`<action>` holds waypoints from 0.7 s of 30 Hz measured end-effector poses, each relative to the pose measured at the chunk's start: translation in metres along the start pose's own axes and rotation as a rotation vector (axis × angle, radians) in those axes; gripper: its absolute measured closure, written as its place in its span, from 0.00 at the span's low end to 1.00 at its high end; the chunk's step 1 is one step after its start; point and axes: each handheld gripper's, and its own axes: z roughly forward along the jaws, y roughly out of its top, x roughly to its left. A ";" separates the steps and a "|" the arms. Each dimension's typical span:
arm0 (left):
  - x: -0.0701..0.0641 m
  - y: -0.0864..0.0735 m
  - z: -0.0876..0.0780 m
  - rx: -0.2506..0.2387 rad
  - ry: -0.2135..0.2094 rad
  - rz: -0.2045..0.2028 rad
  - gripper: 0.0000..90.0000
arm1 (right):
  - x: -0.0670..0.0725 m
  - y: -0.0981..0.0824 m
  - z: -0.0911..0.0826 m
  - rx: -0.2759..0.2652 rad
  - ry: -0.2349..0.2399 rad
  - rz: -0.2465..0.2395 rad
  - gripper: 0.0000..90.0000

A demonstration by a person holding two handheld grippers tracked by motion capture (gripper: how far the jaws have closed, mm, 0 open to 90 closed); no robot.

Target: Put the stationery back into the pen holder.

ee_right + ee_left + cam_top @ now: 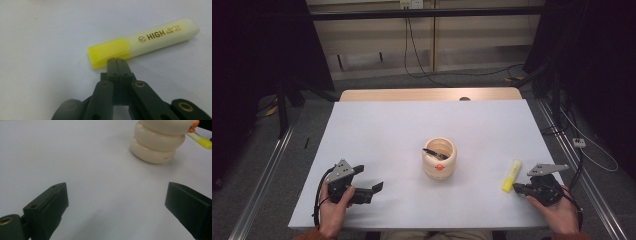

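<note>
Light falls from above onto my table (377,130), bright white, while the room around it sinks into near black. My cup (439,158) throws only a soft shadow. Up close, my own jaws blur, and the highlighter (143,41) stays fairly sharp.

Highlighter (512,176) right of cup (439,159)

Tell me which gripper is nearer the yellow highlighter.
Right. The right gripper sits shut at the highlighter cap; the left gripper lies open across the table, beyond the cream pot.

place: lab recording bay | cues: dark curtains (257,45); floor rails (262,175); trailing cables (422,60); white table (412,120)
</note>
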 end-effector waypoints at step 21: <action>0.001 0.000 0.001 0.010 0.000 0.003 0.05 | 0.003 0.008 0.013 -0.033 0.046 -0.064 1.00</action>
